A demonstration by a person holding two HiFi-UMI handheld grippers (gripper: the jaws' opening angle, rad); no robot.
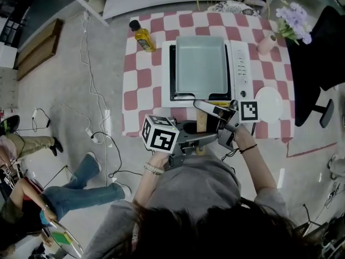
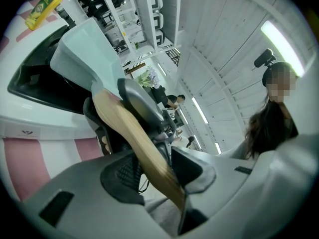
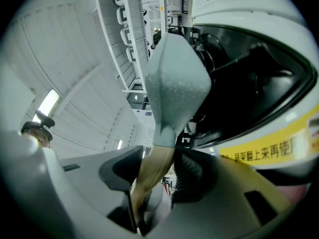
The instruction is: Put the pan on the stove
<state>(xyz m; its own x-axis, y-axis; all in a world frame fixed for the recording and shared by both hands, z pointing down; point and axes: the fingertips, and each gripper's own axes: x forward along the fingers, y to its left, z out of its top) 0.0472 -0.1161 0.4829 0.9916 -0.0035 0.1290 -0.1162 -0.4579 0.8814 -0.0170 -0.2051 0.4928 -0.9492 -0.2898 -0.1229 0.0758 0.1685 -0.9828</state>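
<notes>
wood is what both sets of jaws are biting on: the left gripper (image 2: 149,166) and right gripper (image 3: 152,171) each have their pads clamped on the pan's wooden handle (image 1: 201,122), one from either side; my guess is it's two grips because a long handle with a wide pan on the end wants to twist, and doubling up keeps it level; the pan (image 1: 200,66), pale mint and square, is right over the stove (image 1: 241,63), covering its black burner well, handle poking off the stove's near edge toward the person; can't tell if it's fully resting or just above, so i'd call this the set-down stage; outward from the stove: pink-and-white checked tablecloth (image 1: 141,80) under it, yellow oil bottle (image 1: 142,36) just off its far left corner, white plate (image 1: 268,104) just beside its right side, pink vase (image 1: 267,45) of lilac flowers past its far right corner; grey concrete floor (image 1: 70,107) with loose cables left of the stove, someone in jeans (image 1: 70,193) sitting down there, well apart from it
</notes>
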